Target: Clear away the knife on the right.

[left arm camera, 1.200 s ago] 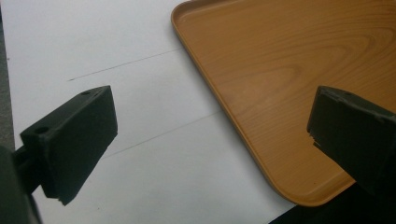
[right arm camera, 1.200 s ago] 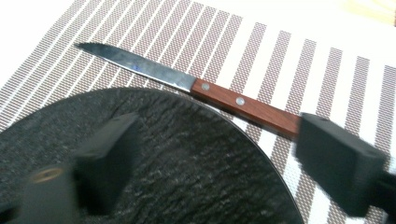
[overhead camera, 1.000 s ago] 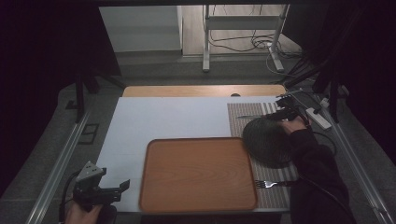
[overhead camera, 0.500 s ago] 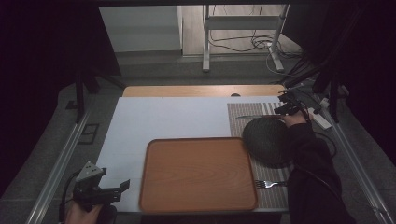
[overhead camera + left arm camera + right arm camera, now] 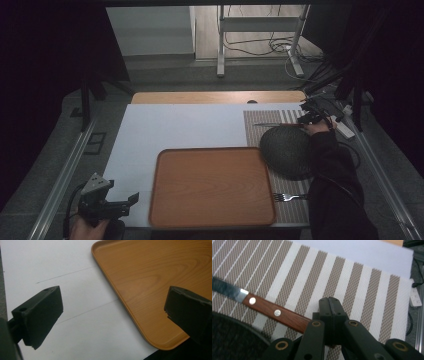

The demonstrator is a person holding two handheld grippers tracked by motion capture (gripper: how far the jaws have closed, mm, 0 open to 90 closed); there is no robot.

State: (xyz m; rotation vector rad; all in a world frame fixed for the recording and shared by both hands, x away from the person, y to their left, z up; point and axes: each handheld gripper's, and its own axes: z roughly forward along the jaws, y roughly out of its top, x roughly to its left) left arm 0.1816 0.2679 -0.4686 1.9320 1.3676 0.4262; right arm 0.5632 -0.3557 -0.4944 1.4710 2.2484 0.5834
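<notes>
A knife [image 5: 277, 312] with a brown riveted wooden handle lies on a striped placemat [image 5: 352, 285], its blade pointing left in the high view. My right gripper [image 5: 330, 300] is shut, jaws pressed flat together, right at the handle's end. The handle's tip runs under the gripper's linkage, hidden there. In the high view the right gripper [image 5: 309, 118] sits at the knife's [image 5: 272, 124] right end, behind a dark round plate [image 5: 286, 150]. My left gripper [image 5: 115, 302] stands wide open over the white table beside the wooden tray [image 5: 150, 277], at the table's near left corner [image 5: 132, 198].
The wooden tray [image 5: 212, 187] lies bare at the front middle. A fork [image 5: 289, 197] rests on the mat's near end, beside the tray. A white power strip [image 5: 345, 127] and cables lie past the table's right edge. A sleeve covers the mat's right side.
The right hand has shifted slightly back and left, settling at the knife's handle end. The left gripper, plate and tray have not moved.
</notes>
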